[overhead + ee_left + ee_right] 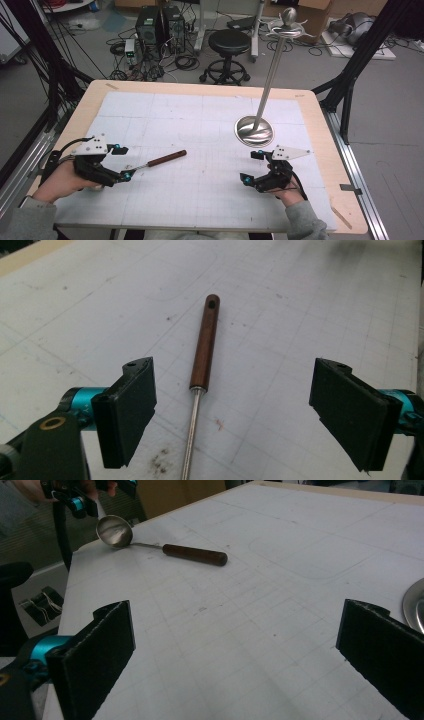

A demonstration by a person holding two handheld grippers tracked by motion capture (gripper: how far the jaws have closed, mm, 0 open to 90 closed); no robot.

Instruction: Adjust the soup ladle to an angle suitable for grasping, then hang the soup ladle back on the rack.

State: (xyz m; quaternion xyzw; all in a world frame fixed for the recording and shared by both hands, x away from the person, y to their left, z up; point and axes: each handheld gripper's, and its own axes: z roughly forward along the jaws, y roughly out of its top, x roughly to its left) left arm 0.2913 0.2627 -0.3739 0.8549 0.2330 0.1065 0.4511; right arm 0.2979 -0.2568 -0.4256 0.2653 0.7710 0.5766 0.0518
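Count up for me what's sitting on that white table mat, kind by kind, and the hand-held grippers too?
Ladles with a wooden handle: 1
Metal stands, round base and tall pole: 1
Hand-held grippers: 2, left gripper and right gripper, both open
Total: 4

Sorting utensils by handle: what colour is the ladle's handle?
Dark reddish-brown, wood-like; the ladle's handle shows best in the left gripper view.

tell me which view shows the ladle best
The right gripper view: the whole ladle shows, bowl and brown handle. The left gripper view has its handle and shaft between open jaws. In the high view the left gripper covers the bowl.
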